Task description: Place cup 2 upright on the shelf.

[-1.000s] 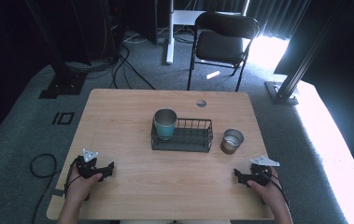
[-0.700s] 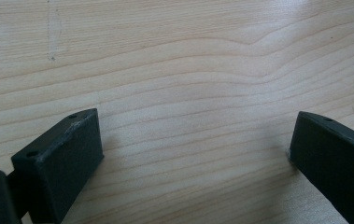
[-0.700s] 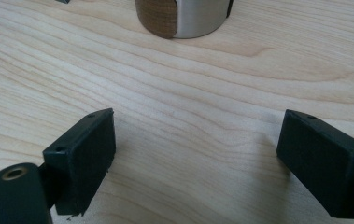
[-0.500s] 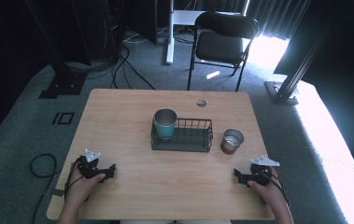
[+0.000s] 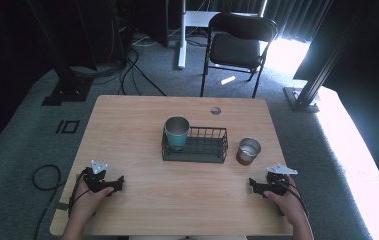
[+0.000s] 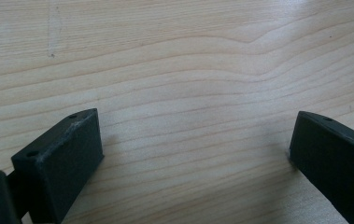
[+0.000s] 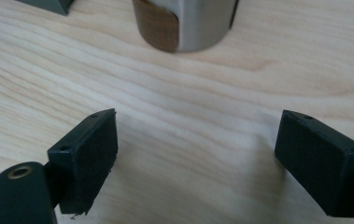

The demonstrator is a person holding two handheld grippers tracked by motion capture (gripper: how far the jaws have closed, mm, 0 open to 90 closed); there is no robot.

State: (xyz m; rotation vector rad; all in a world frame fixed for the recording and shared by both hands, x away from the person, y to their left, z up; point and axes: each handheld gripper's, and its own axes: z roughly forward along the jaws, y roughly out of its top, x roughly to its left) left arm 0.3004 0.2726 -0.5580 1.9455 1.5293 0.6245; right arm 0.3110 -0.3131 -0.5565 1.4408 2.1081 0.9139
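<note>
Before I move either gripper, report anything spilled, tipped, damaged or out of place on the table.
Nothing stands out. The teal cup stands upright in the wire basket, the metal cup stands upright beside it, and no spill shows on the table.

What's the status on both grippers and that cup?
Left gripper and right gripper open, empty, low over table. Brown cup upright beside basket, ahead of right gripper. Path clear.

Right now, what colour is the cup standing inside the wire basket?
Teal metal cup, steel rim; clearest in the high view.

Light wooden table (image 5: 142,125), black wire basket (image 5: 202,150) mid-table, steel cup (image 5: 248,150) beside it
</note>
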